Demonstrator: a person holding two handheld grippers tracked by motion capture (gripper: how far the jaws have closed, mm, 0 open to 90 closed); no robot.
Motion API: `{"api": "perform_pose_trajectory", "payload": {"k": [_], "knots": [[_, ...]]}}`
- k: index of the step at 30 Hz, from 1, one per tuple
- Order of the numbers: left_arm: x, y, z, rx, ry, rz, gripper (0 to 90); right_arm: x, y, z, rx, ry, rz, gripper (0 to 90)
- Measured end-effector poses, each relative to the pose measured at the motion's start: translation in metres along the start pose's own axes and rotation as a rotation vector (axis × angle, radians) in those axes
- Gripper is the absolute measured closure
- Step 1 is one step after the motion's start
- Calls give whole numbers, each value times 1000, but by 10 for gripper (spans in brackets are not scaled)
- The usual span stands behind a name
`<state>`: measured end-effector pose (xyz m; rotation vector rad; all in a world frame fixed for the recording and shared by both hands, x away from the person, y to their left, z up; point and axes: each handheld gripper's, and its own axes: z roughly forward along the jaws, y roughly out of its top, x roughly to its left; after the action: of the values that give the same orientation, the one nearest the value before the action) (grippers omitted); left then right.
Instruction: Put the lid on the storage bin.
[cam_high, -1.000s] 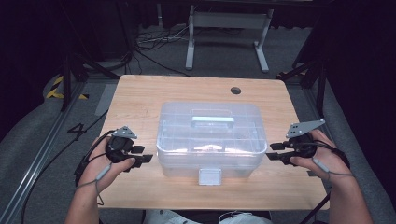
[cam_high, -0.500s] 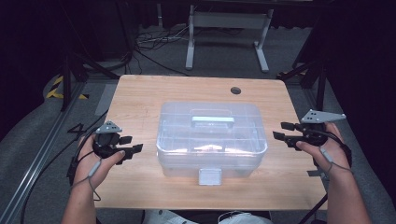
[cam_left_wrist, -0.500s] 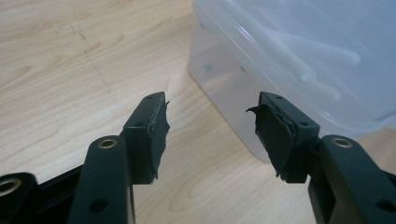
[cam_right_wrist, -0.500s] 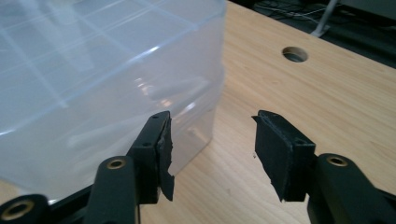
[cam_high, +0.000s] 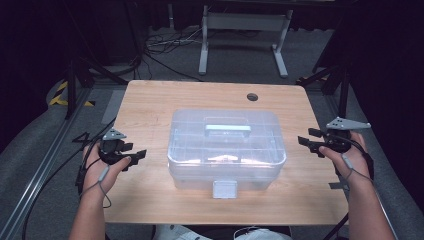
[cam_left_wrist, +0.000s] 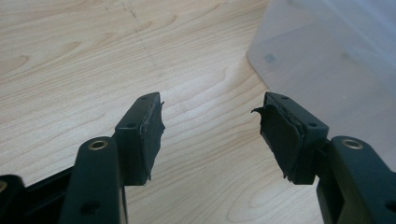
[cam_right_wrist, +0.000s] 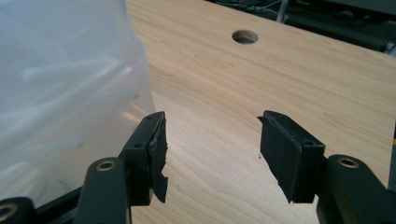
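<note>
The clear lidded plastic storage box (cam_high: 227, 150) is flanked, apparently equally, by the left gripper (cam_high: 139, 155) and right gripper (cam_high: 303, 141); both jaws, just opened, are empty.

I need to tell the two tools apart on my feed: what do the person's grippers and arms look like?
Both grippers, left gripper and right gripper, are black, each topped by a grey three-cornered plate and trailing a dark cable. Each has two black jaws with brass-coloured pivot pins; the black pads are frayed and torn at the edges. A thin grey cord hangs along each wrist. The forearms are bare, with no sleeves visible.
</note>
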<state>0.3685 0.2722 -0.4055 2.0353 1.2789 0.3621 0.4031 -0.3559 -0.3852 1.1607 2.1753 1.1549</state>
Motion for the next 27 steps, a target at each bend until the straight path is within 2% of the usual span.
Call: {"api": "perform_pose_trajectory", "payload": {"k": [7, 11, 14, 20, 27], "knots": [[6, -4, 11, 28, 5, 7, 387, -11, -13, 18, 67, -2, 13, 408], [7, -6, 19, 43, -18, -6, 381, -16, -20, 27, 85, -10, 26, 406], [6, -7, 26, 67, -26, 1, 377, -19, -26, 35, 103, -16, 29, 396], [7, -9, 35, 110, -5, 25, 368, -20, -35, 48, 143, -13, 33, 397], [5, -11, 45, 161, -25, 35, 360, -21, -46, 60, 186, -5, 25, 397]]}}
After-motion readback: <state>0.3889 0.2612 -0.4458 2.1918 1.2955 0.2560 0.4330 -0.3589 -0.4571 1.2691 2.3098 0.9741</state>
